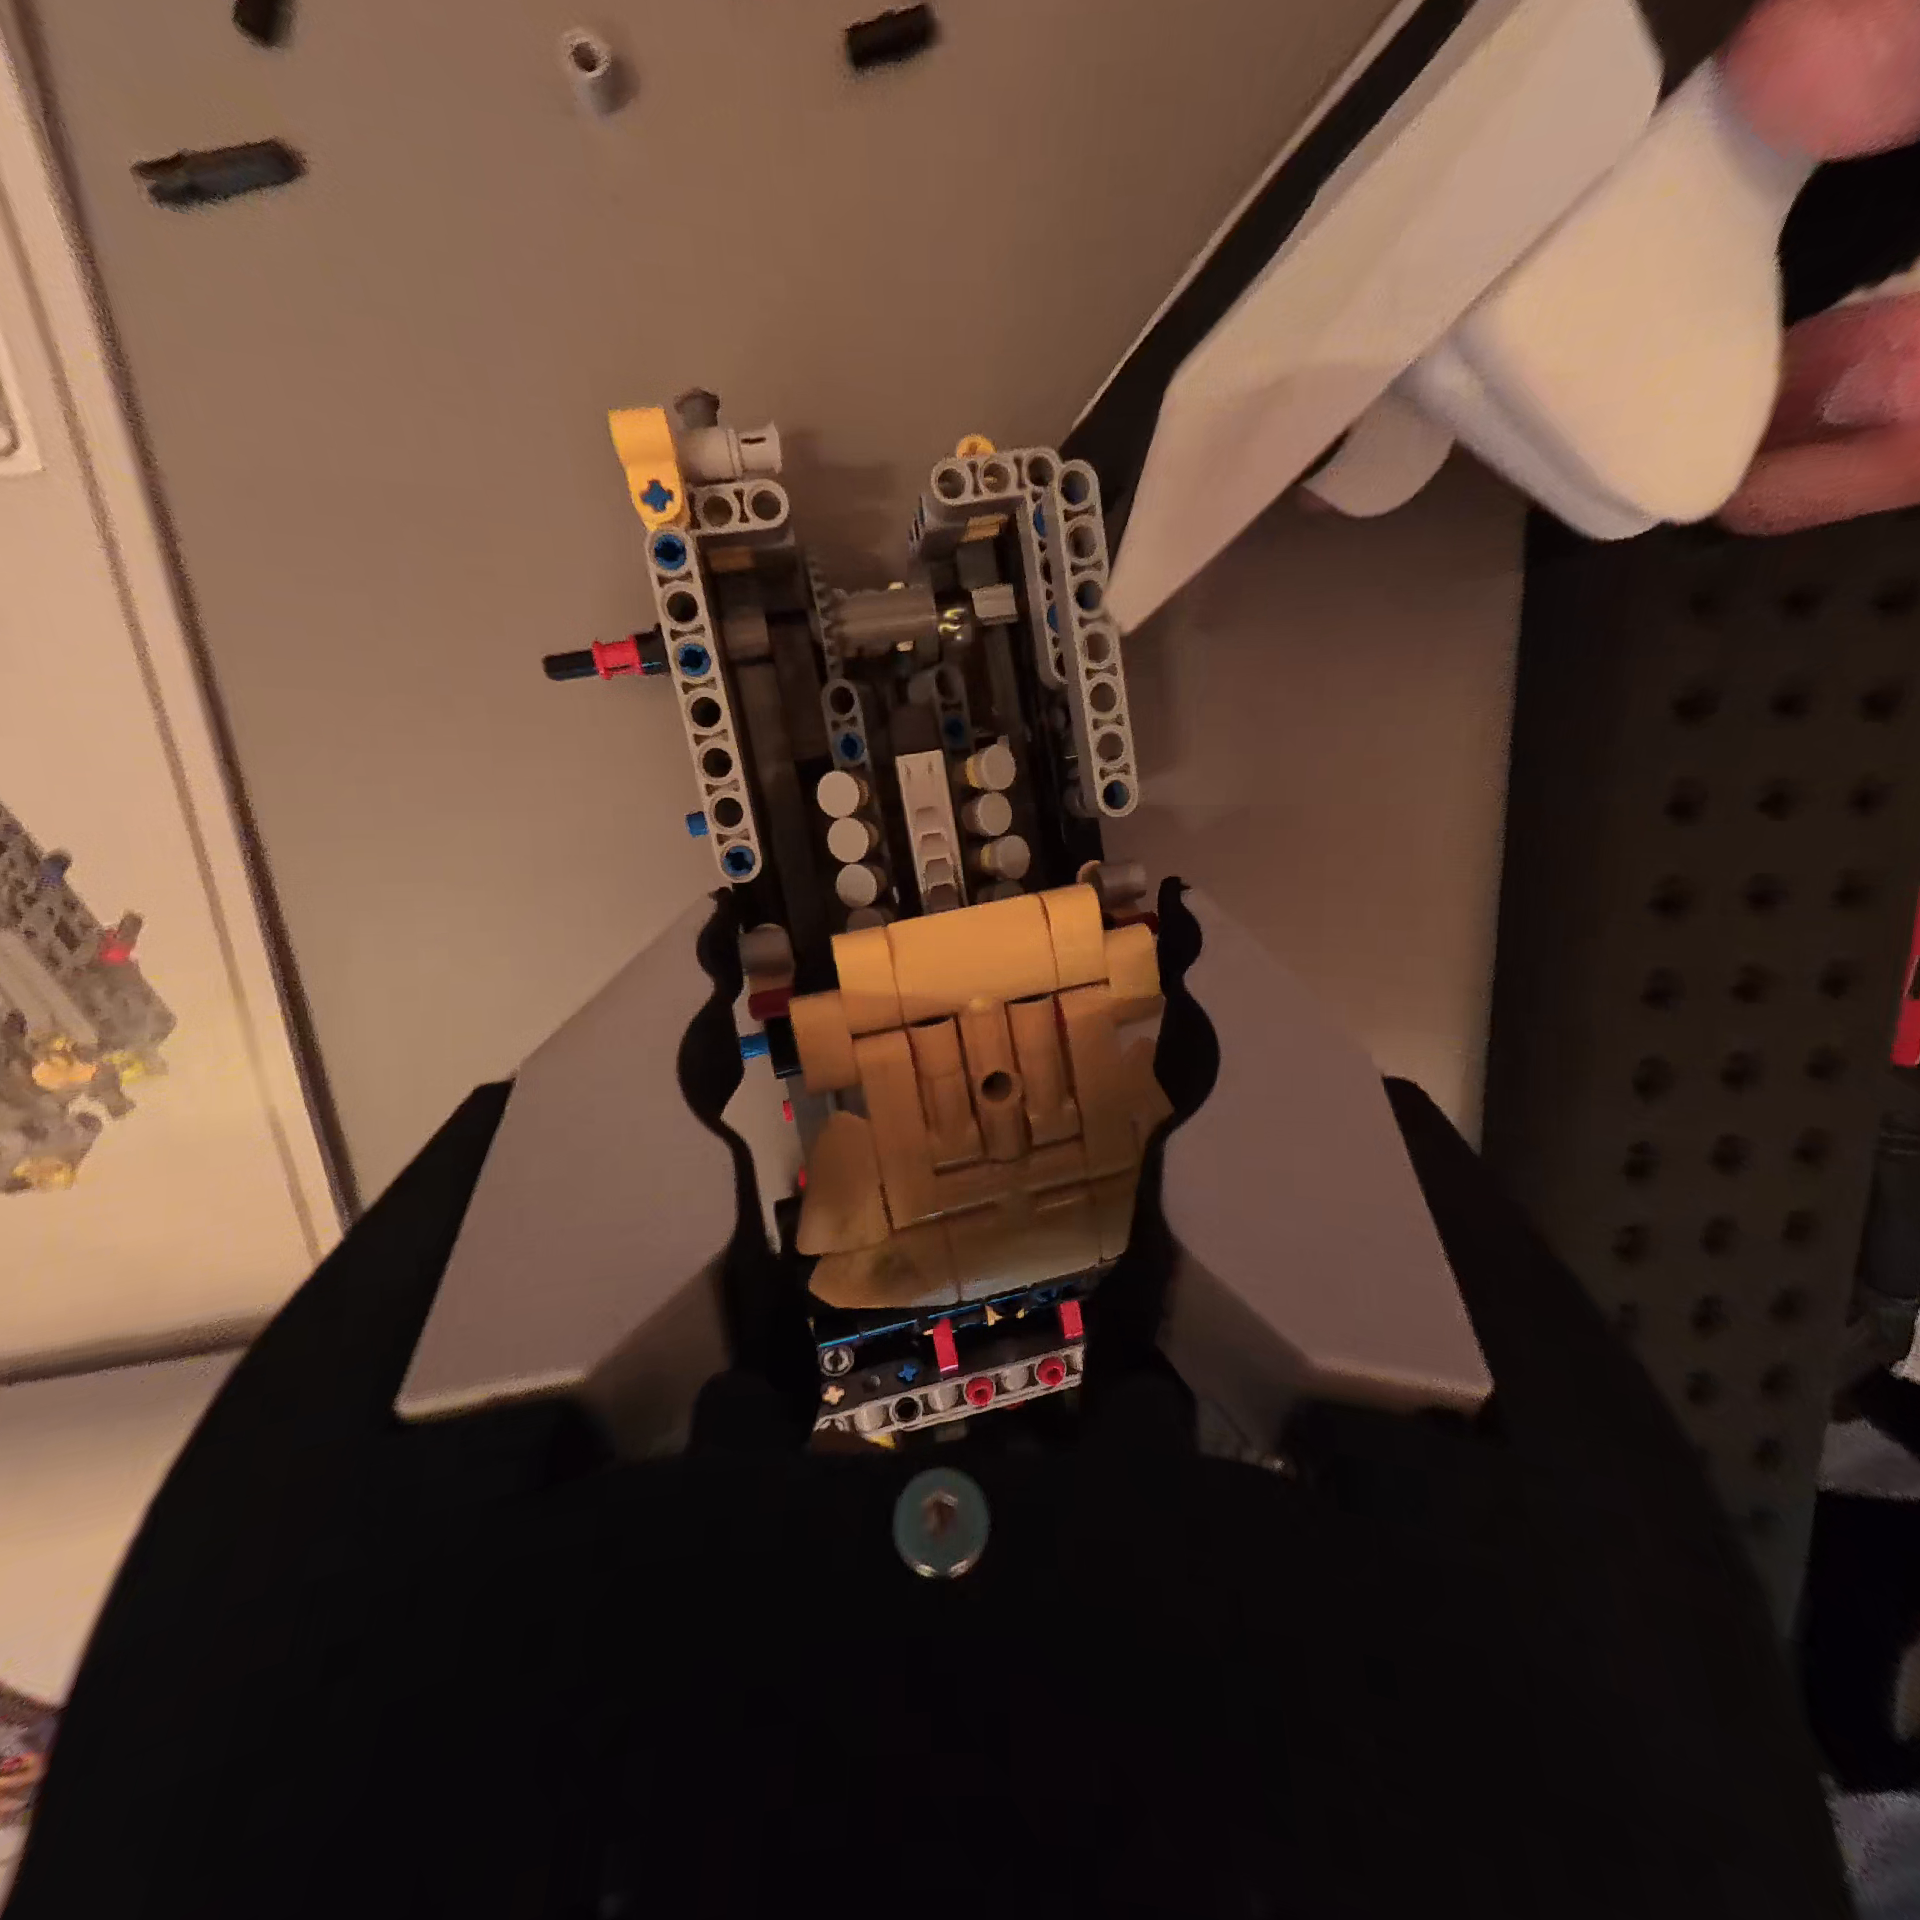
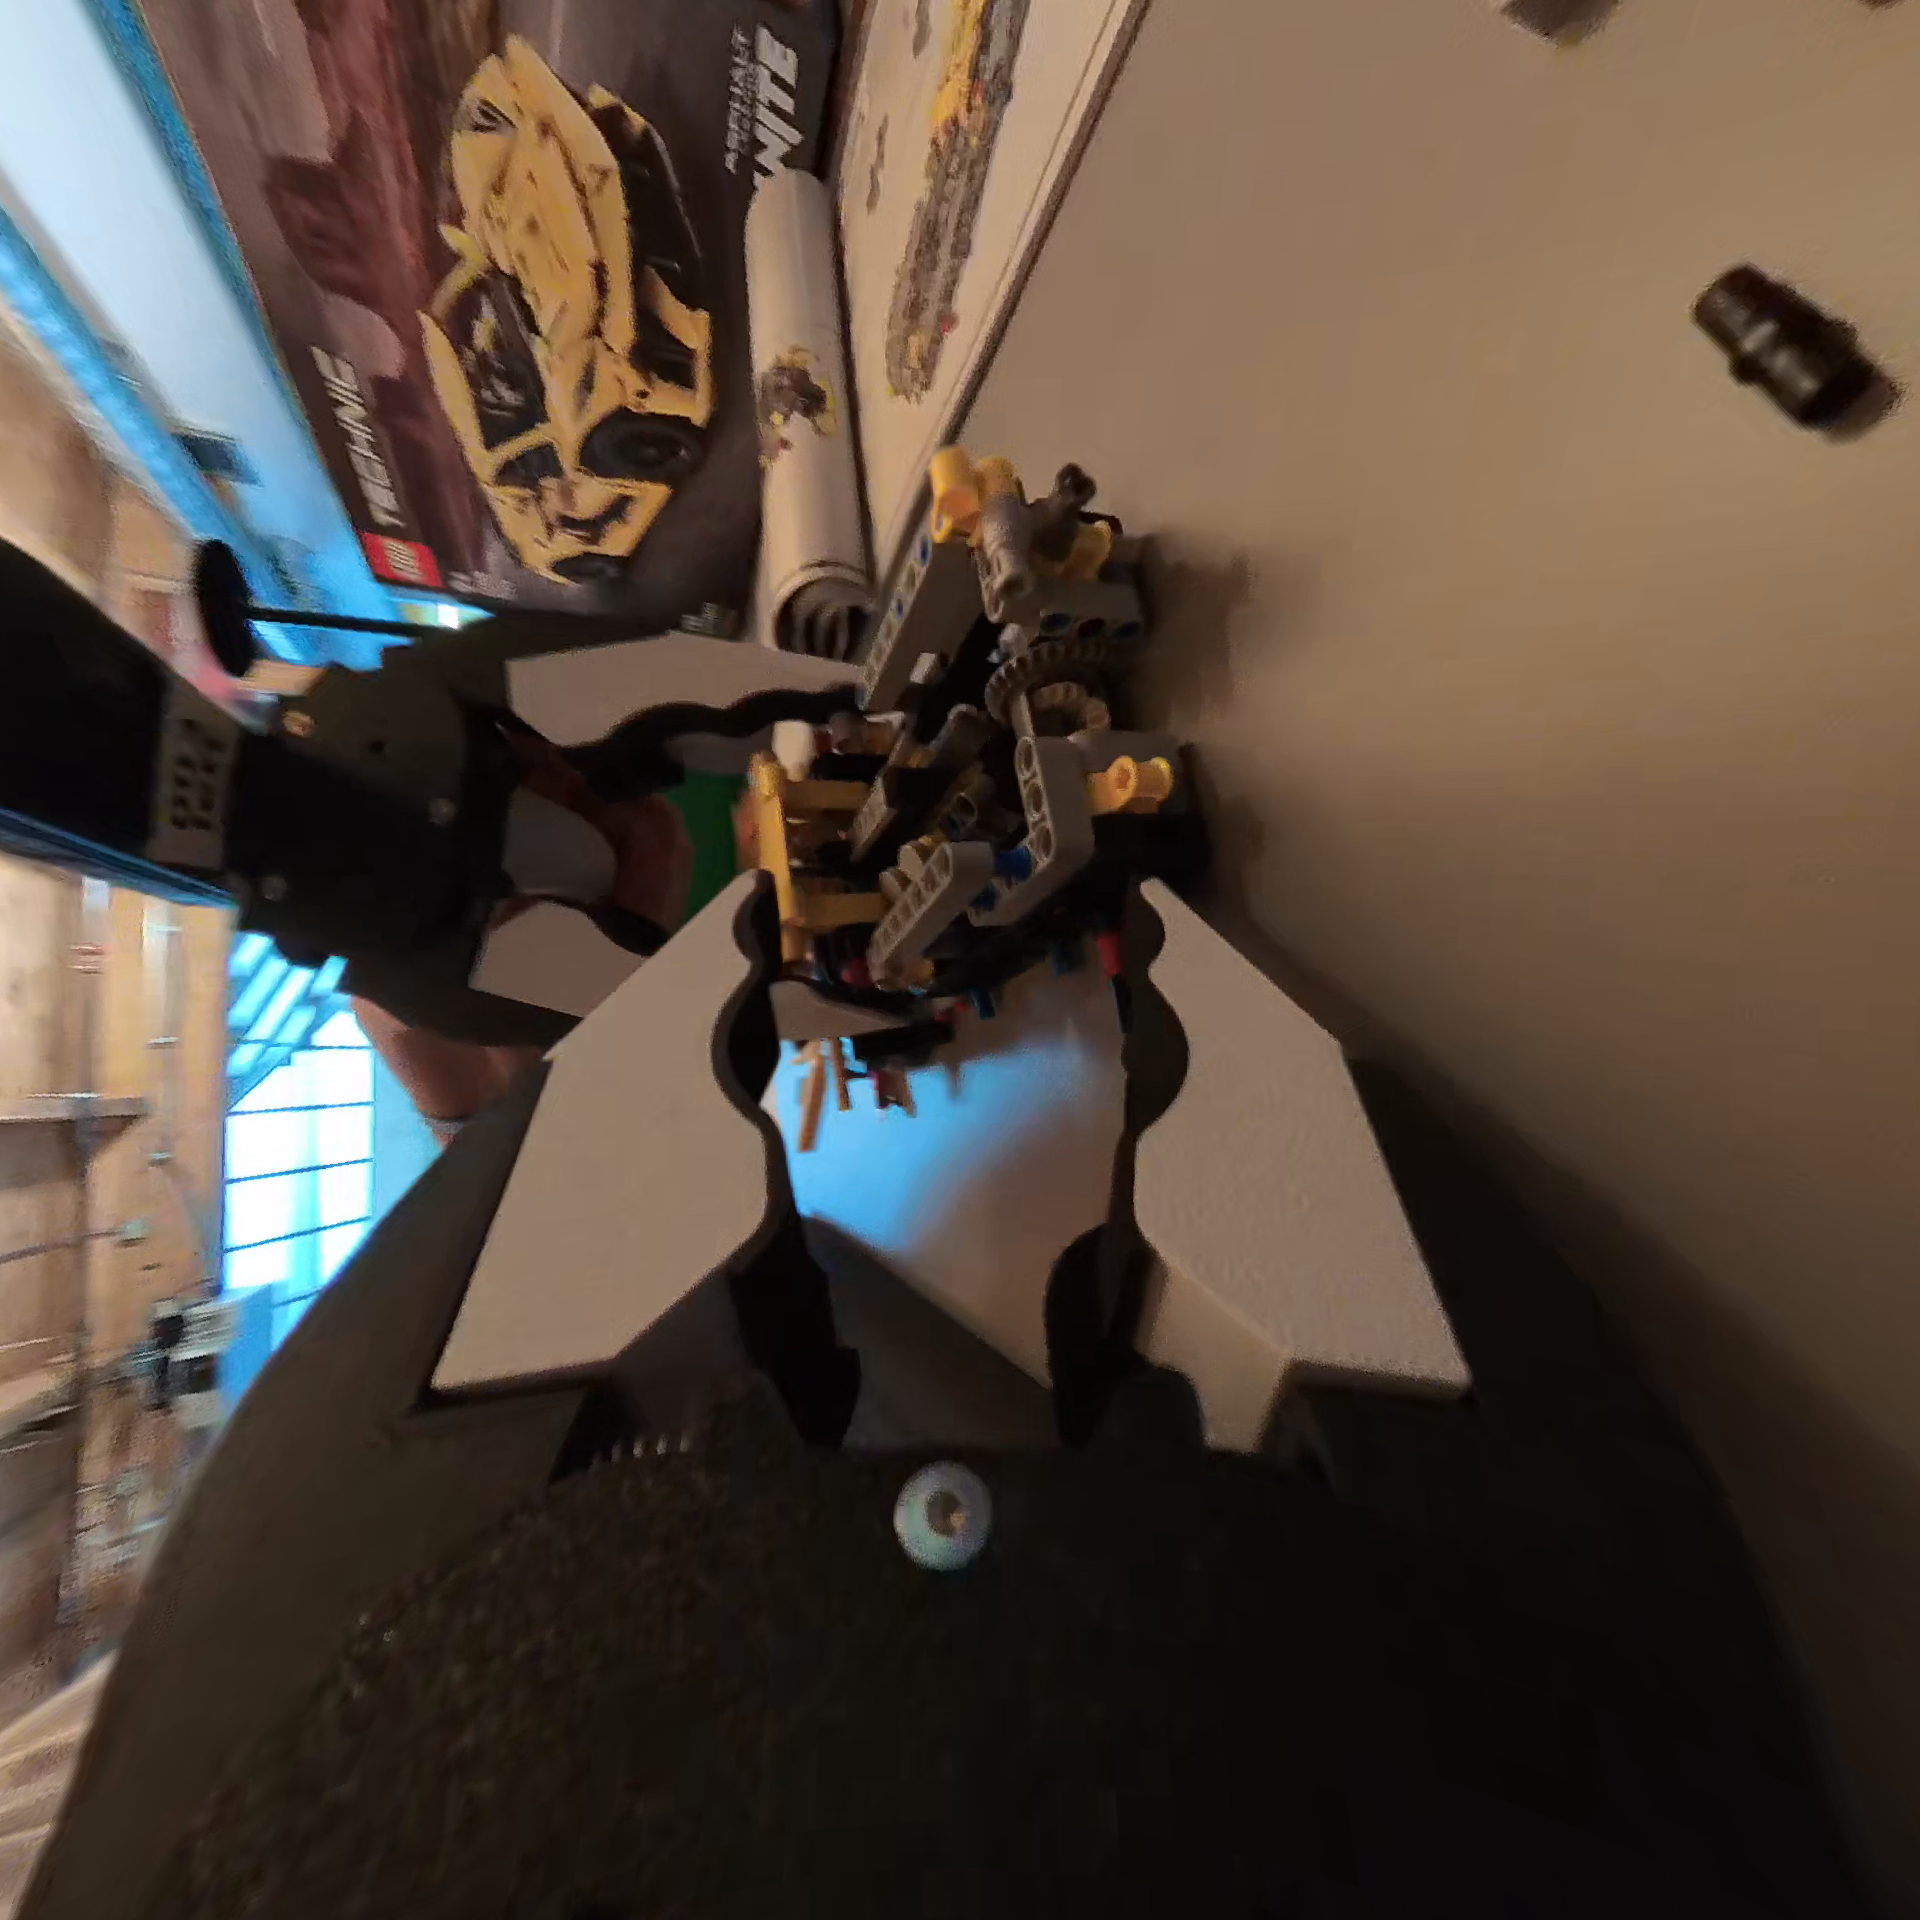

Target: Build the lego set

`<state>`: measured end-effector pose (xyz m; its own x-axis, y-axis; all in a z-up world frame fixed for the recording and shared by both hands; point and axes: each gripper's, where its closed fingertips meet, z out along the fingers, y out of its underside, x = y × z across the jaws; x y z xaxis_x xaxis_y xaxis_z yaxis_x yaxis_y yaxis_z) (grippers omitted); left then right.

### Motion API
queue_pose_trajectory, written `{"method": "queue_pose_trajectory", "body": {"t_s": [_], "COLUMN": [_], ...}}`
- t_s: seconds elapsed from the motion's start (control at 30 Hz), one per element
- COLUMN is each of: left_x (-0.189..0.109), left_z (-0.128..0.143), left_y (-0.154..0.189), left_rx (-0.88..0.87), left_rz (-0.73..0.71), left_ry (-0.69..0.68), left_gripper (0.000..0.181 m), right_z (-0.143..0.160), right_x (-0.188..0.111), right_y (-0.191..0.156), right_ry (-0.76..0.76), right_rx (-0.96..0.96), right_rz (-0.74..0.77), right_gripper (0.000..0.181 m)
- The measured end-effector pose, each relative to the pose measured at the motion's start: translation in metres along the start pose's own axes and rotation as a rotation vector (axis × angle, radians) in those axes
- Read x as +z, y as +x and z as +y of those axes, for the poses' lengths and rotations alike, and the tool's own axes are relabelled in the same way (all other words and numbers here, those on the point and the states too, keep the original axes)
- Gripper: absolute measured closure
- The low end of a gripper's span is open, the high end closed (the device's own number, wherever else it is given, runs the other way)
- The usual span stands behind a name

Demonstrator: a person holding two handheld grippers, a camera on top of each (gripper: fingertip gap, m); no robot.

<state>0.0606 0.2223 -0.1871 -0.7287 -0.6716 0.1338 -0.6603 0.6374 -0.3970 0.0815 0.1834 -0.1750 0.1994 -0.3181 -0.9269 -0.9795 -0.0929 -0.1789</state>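
Note:
A partly built lego model [image 1: 914, 831] has grey holed beams, gears, black framing and a tan-yellow seat block [image 1: 987, 1091]. My left gripper [image 1: 951, 1039] is shut on its seat end and holds it over the grey table [image 1: 416, 520]. A finger [image 1: 1299, 343] of my right gripper reaches in blurred from the upper right, beside the model's far right beam. In the right wrist view my right gripper [image 2: 951, 987] has its jaws wide apart, tips on either side of the model [image 2: 1018, 748]. The left gripper's upper finger [image 2: 665, 675] shows clamped on the model there.
The set's box with a yellow car picture [image 2: 499, 312] and an open instruction booklet [image 2: 935, 208] lie beyond the model. Loose black pieces [image 2: 1787, 353] [image 1: 218, 171] lie on the table. A dark perforated panel [image 1: 1714, 935] stands at the right. A hand [image 1: 1849, 416] holds the right gripper. There is about 6 centimetres between the tips of the two grippers.

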Motion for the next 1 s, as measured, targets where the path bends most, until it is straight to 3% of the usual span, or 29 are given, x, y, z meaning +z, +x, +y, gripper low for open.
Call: {"method": "queue_pose_trajectory", "body": {"t_s": [0.2,0.4,0.63,0.83,1.0], "left_x": [-0.026,-0.087,-0.138,-0.153,-0.155], "left_z": [-0.004,-0.027,-0.016,0.010,0.016], "left_y": [-0.016,-0.015,0.012,0.037,0.040], "left_rx": [-0.124,-0.169,-0.184,-0.230,-0.258], "left_rz": [-0.128,-0.372,-0.682,-0.856,-0.873], "left_ry": [0.130,0.469,0.803,0.991,1.020], "left_gripper": [0.100,0.100,0.101,0.101,0.101], "right_z": [-0.028,-0.049,-0.005,0.042,0.052], "right_x": [0.007,-0.010,-0.013,-0.007,-0.003], "right_y": [-0.033,-0.117,-0.193,-0.219,-0.220], "right_ry": [0.056,0.148,0.142,0.092,0.091], "right_rx": [-0.055,-0.338,-0.962,-1.180,-1.360], "right_rz": [-0.156,-0.305,-0.286,-0.353,-0.272], "right_gripper": [0.124,0.139,0.143,0.156,0.148]}}
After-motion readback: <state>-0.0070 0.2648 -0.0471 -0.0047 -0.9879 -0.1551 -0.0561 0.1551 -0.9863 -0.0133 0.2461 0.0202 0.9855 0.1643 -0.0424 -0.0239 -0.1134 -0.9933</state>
